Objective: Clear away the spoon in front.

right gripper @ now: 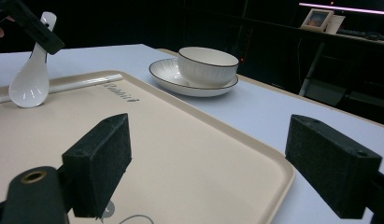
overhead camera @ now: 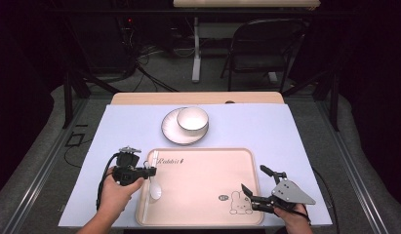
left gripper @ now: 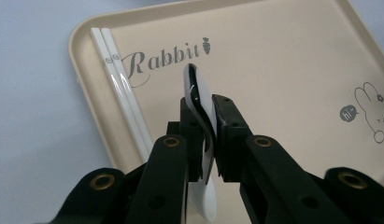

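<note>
The high view looks forward and down on the whole table [overhead camera: 115,126]. The left gripper view sits close above the tray [left gripper: 292,70], facing down. The right gripper view looks low across it. All 3 views share the tray.

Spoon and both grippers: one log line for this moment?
left gripper: shut on spoon | spoon bowl: on tray | right gripper: open, empty

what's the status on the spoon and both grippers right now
Left gripper shut on white spoon, bowl end resting on tray. Right gripper open, nothing between the jaws, over tray's near right corner. Chopsticks beside spoon, apart.
</note>
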Demonstrator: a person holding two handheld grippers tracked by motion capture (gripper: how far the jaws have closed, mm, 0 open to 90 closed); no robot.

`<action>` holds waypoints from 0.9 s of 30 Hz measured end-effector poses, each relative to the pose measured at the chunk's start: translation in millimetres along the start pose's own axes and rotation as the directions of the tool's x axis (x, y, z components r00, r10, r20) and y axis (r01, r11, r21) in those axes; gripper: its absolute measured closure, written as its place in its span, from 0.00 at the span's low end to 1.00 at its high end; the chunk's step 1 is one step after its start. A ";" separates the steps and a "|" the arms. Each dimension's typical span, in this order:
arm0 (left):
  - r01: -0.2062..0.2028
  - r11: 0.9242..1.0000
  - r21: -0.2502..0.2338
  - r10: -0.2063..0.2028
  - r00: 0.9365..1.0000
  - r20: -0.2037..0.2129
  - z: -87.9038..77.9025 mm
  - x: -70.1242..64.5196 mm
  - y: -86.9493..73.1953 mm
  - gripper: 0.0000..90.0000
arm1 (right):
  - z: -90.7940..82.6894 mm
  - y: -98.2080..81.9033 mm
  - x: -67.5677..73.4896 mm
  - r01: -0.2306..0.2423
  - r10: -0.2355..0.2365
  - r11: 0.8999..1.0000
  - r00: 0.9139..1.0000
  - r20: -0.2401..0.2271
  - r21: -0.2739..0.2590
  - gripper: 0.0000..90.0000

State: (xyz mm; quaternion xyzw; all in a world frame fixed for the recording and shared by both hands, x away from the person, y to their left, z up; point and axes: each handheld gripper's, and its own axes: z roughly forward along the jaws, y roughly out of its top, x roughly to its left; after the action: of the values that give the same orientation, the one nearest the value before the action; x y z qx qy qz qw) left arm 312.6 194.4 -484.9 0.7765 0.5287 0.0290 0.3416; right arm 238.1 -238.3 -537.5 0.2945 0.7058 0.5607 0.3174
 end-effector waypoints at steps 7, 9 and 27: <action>0.005 1.000 0.005 -0.005 1.000 -0.010 3.5 2.2 3.1 0.91 | 0.1 -0.1 -0.3 0.003 -0.003 1.000 1.000 0.000 0.001 0.15; 0.009 1.000 0.006 -0.009 1.000 -0.011 4.7 3.4 4.0 0.90 | 0.2 -0.1 -0.3 0.001 -0.001 1.000 1.000 0.001 0.000 0.15; 0.085 0.996 0.004 -0.085 0.996 -0.029 27.1 16.7 10.8 0.82 | 0.3 -0.3 -0.3 0.004 -0.004 1.000 1.000 -0.002 0.001 0.15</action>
State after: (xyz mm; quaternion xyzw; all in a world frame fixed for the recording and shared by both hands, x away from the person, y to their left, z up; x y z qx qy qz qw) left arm 339.5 192.7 -504.8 0.7536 0.5662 0.0241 0.3330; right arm 238.5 -238.4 -537.8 0.2925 0.7071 0.5599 0.3177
